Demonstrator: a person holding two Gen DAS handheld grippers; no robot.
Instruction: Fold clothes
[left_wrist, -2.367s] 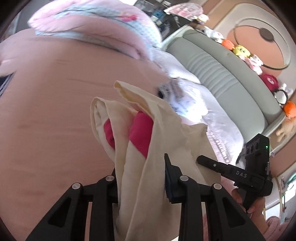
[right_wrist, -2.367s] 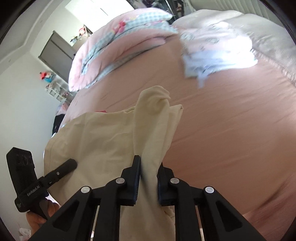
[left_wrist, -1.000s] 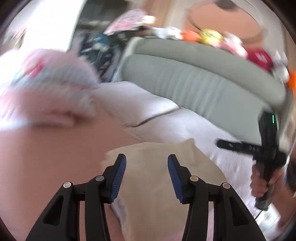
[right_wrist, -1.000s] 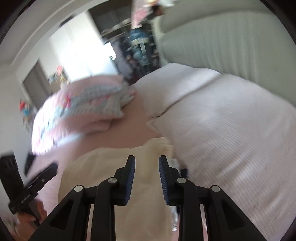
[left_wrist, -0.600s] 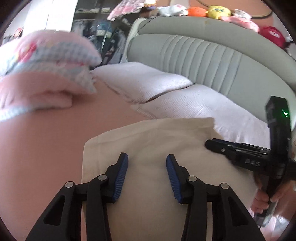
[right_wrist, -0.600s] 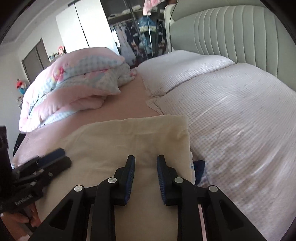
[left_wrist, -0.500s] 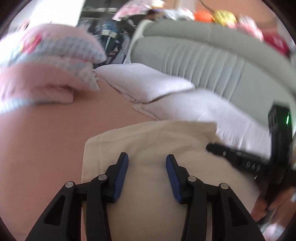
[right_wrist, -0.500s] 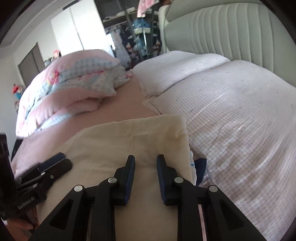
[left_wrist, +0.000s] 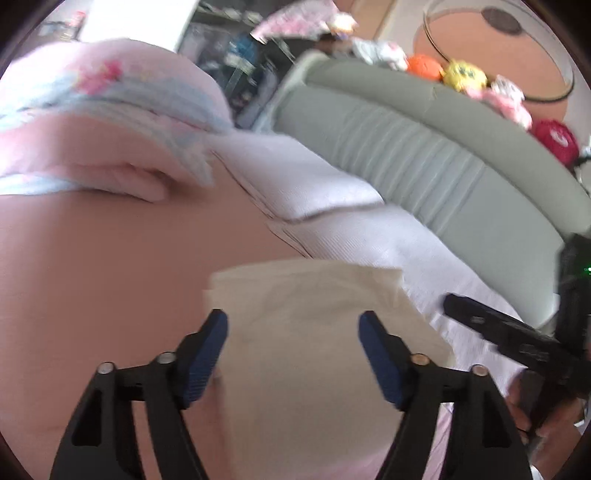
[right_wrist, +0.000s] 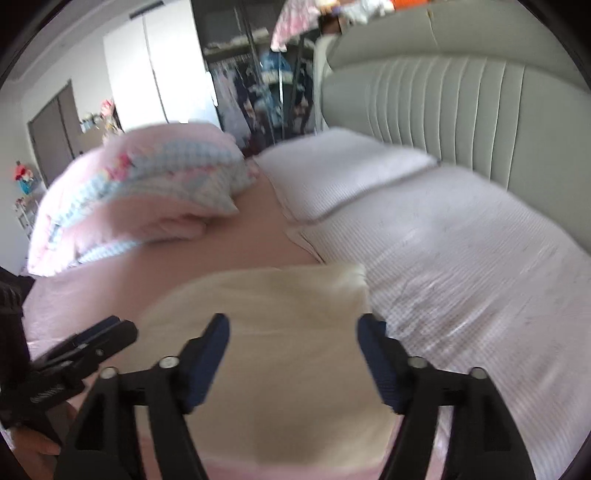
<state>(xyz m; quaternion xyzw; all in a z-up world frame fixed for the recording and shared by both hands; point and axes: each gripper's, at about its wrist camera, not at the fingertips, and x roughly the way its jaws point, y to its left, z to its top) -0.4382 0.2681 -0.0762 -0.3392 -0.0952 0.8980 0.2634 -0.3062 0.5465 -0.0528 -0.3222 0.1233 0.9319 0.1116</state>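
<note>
A cream garment (left_wrist: 306, 332) lies folded flat on the pink bedsheet (left_wrist: 103, 258), its far edge by the white pillows. It also shows in the right wrist view (right_wrist: 280, 332). My left gripper (left_wrist: 293, 332) is open and empty, above the garment's near part. My right gripper (right_wrist: 291, 336) is open and empty too, above the same garment. The right gripper shows at the right of the left wrist view (left_wrist: 517, 339). The left gripper shows at the lower left of the right wrist view (right_wrist: 74, 354).
Two white pillows (right_wrist: 369, 177) lie against a grey padded headboard (right_wrist: 461, 103). A folded pink and blue quilt (right_wrist: 140, 192) lies at the back left. Plush toys (left_wrist: 465, 74) sit on top of the headboard. A wardrobe and hanging clothes (right_wrist: 258, 92) stand beyond the bed.
Both grippers have let go of the cream garment, which now lies folded on the bed. Both jaws have opened wider in the last half second and pulled back a little.
</note>
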